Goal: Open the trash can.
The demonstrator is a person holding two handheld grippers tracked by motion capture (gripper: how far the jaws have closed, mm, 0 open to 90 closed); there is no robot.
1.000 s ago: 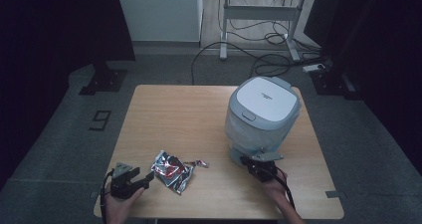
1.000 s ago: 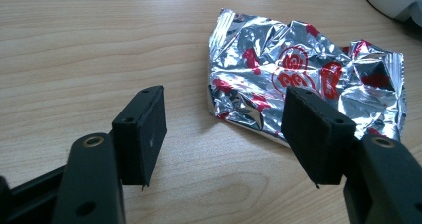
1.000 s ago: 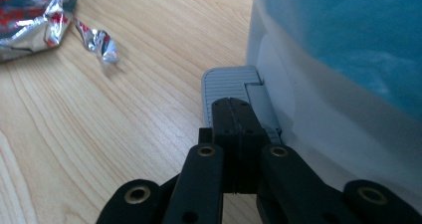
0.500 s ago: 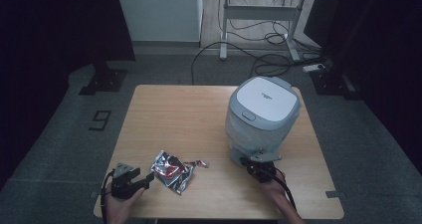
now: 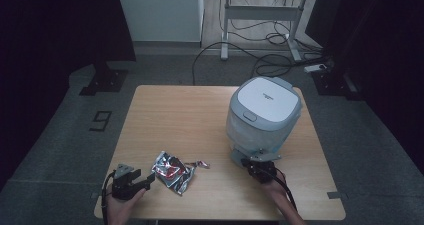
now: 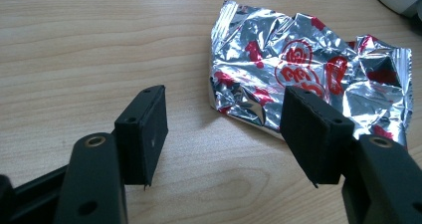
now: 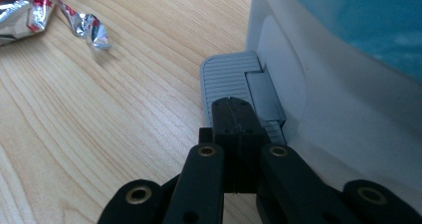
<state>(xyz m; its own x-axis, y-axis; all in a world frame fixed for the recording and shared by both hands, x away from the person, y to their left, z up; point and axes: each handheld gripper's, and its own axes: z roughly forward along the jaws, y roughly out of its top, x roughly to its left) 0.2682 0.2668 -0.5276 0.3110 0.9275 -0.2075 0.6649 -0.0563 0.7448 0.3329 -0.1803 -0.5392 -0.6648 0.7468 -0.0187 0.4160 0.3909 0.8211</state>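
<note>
A crumpled silver-and-red foil wrapper (image 5: 172,171) (image 6: 308,59) lies on the wooden table (image 5: 180,115) near its front edge. My left gripper (image 5: 146,179) (image 6: 229,129) is just left of it, open, with the wrapper's near corner lying ahead between the jaws, untouched. A white-and-grey pedal bin (image 5: 265,115) (image 7: 328,79) with its lid down stands at the right. My right gripper (image 5: 259,166) (image 7: 233,109) is shut with nothing in it, its tips over the bin's grey foot pedal (image 7: 226,77). Contact with the pedal cannot be told.
A small torn strip of foil (image 5: 201,164) (image 7: 92,31) lies between the wrapper and the bin. Bare wood spreads across the table's left and back. Beyond the table are a desk frame (image 5: 260,15) and cables (image 5: 260,50) on the floor.
</note>
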